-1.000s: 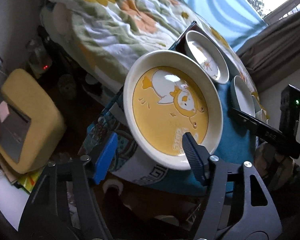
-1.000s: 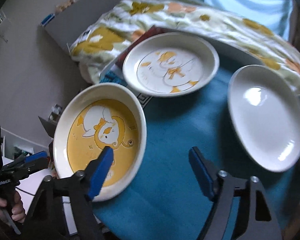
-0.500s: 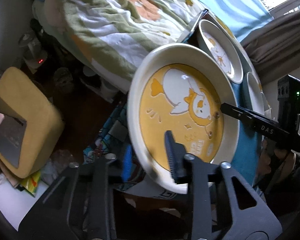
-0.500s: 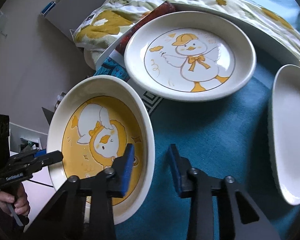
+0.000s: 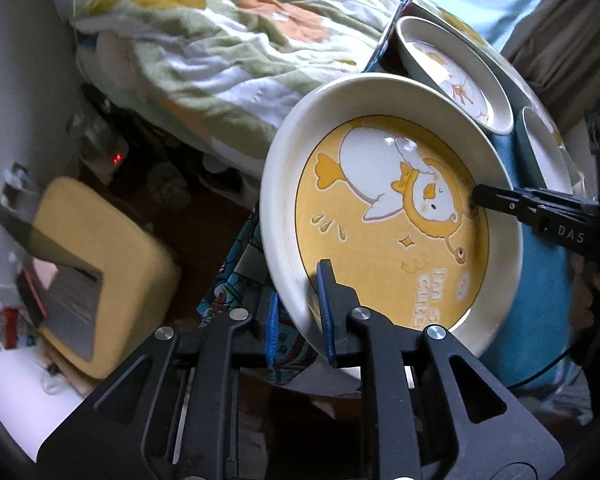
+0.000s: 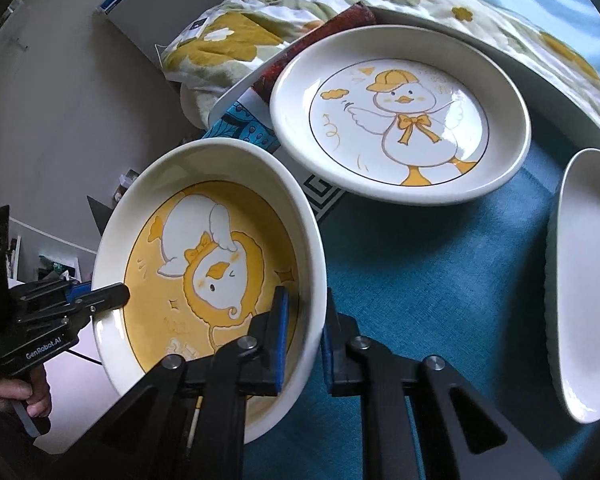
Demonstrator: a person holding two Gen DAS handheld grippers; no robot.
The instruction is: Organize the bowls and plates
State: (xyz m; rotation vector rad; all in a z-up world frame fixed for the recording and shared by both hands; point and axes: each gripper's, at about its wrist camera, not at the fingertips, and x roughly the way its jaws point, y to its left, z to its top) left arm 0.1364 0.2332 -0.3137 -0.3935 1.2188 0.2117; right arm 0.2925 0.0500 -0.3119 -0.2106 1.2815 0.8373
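Observation:
A yellow duck plate (image 5: pixel 392 216) (image 6: pixel 204 264) is tilted up off the blue cloth. My left gripper (image 5: pixel 298 316) is shut on its near rim, one pad inside, one under. My right gripper (image 6: pixel 304 336) is shut on the opposite rim, and it shows in the left wrist view (image 5: pixel 540 216) at the plate's right edge. A white duck plate (image 6: pixel 400 120) (image 5: pixel 456 76) sits behind on the table. A plain white oval plate (image 6: pixel 584 280) lies at the right.
The table has a blue cloth (image 6: pixel 420 264) and stands beside a bed with a flowered quilt (image 5: pixel 228 32). A yellow cushioned stool (image 5: pixel 96 264) stands on the floor at the left. A curtain (image 5: pixel 560 28) hangs behind.
Both grippers have closed on the yellow duck plate's opposite rims. The plate has tilted and lifted from the cloth, and both cameras have come closer to it.

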